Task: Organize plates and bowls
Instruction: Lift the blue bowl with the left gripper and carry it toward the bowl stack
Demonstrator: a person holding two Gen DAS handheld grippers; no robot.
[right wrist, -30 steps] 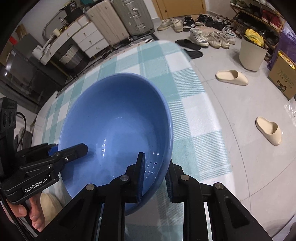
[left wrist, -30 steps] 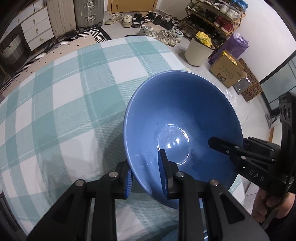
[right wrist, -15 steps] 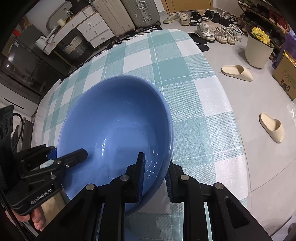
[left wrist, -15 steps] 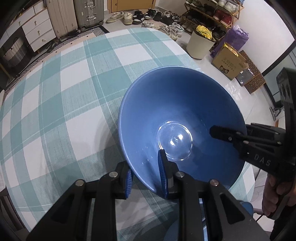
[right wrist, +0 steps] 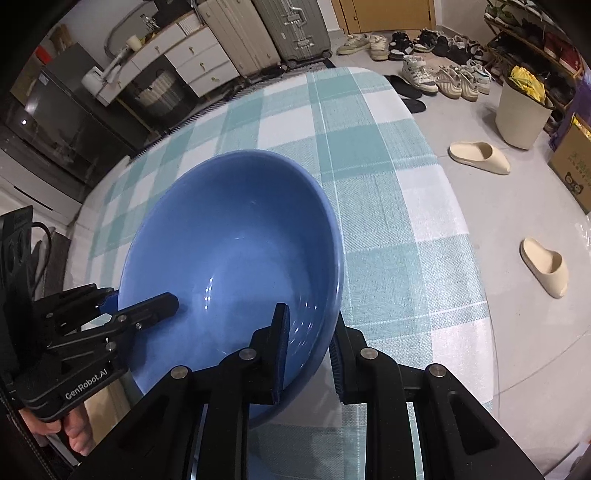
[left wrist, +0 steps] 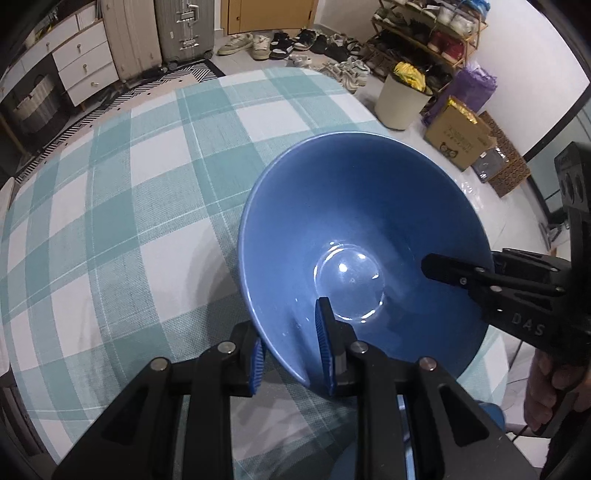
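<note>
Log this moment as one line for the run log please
left gripper: shut on blue bowl rim | right gripper: shut on opposite rim | bowl: held over checked tablecloth

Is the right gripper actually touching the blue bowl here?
Touching. In the right wrist view the right gripper straddles the blue bowl wall, one blue pad inside, one outside, both pressed against it.

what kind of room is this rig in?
Most likely a home, a dining spot near the entryway: a table with a teal checked tablecloth, suitcases against the wall, and a shoe rack with shoes lined along the floor by a door.
</note>
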